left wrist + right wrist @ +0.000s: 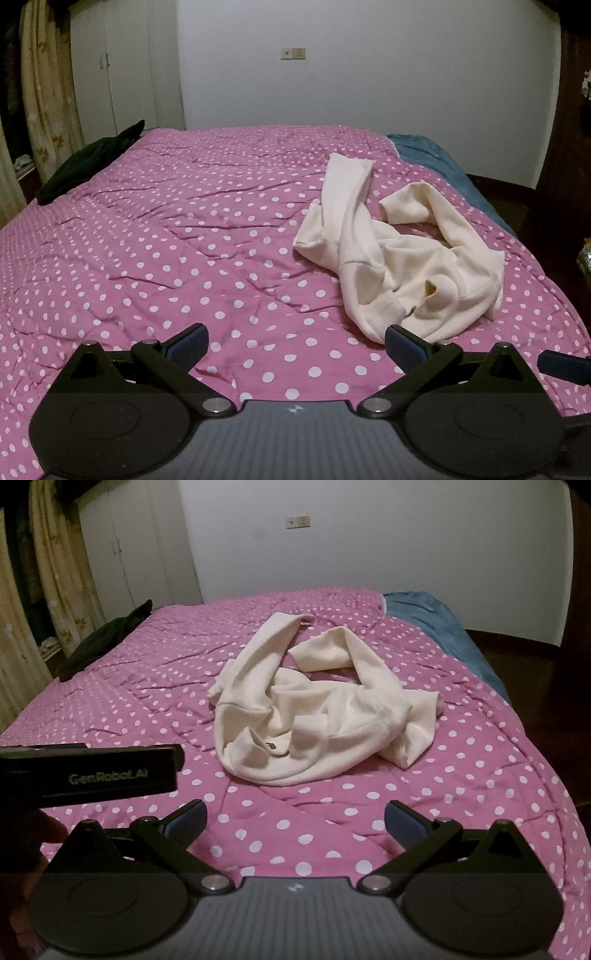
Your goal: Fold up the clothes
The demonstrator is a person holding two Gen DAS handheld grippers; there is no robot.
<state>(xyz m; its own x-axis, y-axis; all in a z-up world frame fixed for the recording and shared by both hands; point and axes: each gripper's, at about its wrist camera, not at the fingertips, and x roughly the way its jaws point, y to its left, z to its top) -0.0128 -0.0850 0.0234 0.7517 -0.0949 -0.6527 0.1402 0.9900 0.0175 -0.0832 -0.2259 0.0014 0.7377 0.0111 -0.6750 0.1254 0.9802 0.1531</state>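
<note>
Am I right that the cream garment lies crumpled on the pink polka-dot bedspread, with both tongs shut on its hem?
Not quite. The cream garment does lie crumpled on the pink polka-dot bedspread, but both wrist views show the left tongs and right tongs open, holding nothing.

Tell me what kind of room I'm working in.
Most likely a bedroom: a bed under a pink polka-dot quilt, white wardrobe doors in the far corner, and a crumpled cream sweatshirt lying on the quilt.
</note>
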